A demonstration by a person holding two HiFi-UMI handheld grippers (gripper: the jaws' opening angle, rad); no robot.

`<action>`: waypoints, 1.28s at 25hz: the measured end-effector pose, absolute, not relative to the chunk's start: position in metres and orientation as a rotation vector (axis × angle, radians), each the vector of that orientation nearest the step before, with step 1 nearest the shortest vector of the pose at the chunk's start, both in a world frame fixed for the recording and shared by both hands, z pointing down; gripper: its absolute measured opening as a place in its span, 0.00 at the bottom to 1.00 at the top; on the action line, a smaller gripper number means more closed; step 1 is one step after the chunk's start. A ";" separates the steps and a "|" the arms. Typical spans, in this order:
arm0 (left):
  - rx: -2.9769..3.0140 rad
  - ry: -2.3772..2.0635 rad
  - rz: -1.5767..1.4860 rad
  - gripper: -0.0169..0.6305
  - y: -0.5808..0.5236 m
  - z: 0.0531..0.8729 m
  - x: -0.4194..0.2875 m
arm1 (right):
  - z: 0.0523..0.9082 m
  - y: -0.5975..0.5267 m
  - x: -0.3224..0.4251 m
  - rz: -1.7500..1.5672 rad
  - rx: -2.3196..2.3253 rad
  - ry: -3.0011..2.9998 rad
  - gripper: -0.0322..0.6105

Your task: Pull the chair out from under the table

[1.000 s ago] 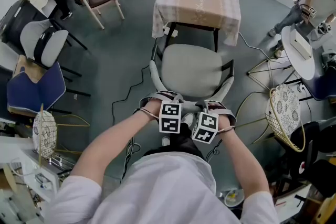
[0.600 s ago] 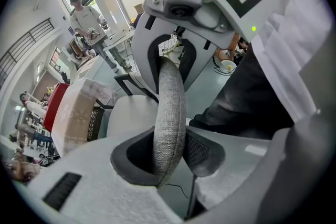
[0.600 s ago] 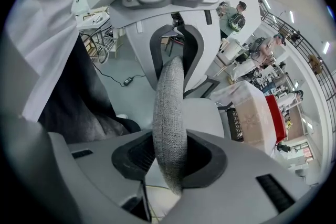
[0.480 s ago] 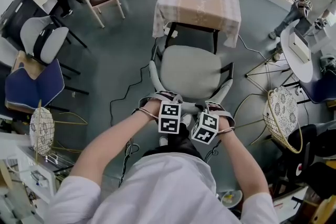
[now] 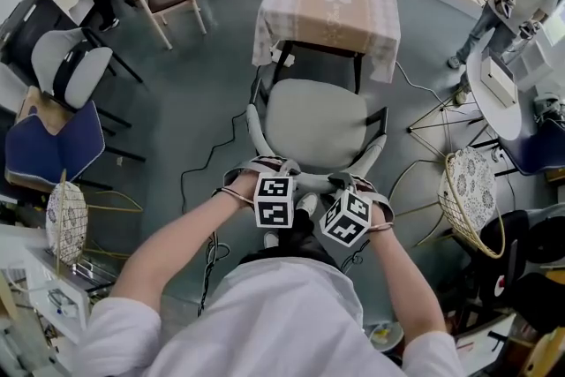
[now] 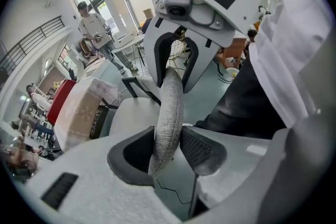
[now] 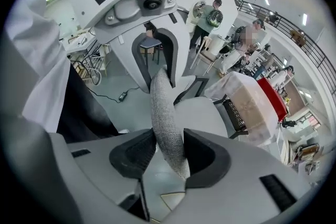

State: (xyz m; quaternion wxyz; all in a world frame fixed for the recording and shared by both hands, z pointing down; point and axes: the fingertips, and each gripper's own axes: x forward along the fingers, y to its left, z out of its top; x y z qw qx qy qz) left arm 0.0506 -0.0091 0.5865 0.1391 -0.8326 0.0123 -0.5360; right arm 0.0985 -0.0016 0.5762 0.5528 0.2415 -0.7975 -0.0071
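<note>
Both your grippers are on the chair's backrest, and their jaws are easing apart.

The chair (image 5: 316, 124) stands on the floor just in front of you, its seat clear of the cloth-covered table (image 5: 328, 0) and only its far edge close to the hanging cloth. Your left gripper (image 5: 265, 168) and right gripper (image 5: 355, 182) sit side by side on the top of the curved grey backrest (image 5: 258, 135), one on each side of its middle. In the left gripper view the jaws are opening, with the fabric rim of the backrest (image 6: 170, 107) between them, leaning on one pad (image 6: 202, 149) and loose on the other side. In the right gripper view the jaws are opening too, and the rim (image 7: 164, 107) passes slantwise between the pads (image 7: 202, 155) without being squeezed.
</note>
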 end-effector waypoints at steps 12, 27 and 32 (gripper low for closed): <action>-2.867 0.438 -1.234 0.24 -0.015 0.524 0.051 | 0.523 -0.001 0.096 0.225 0.968 -2.054 0.21; -3.231 1.114 -0.614 0.07 -0.036 0.449 0.075 | 0.446 -0.025 0.104 0.402 1.510 -2.242 0.07; -3.216 1.213 -0.515 0.04 -0.035 0.443 0.077 | 0.439 -0.026 0.109 0.418 1.571 -2.258 0.05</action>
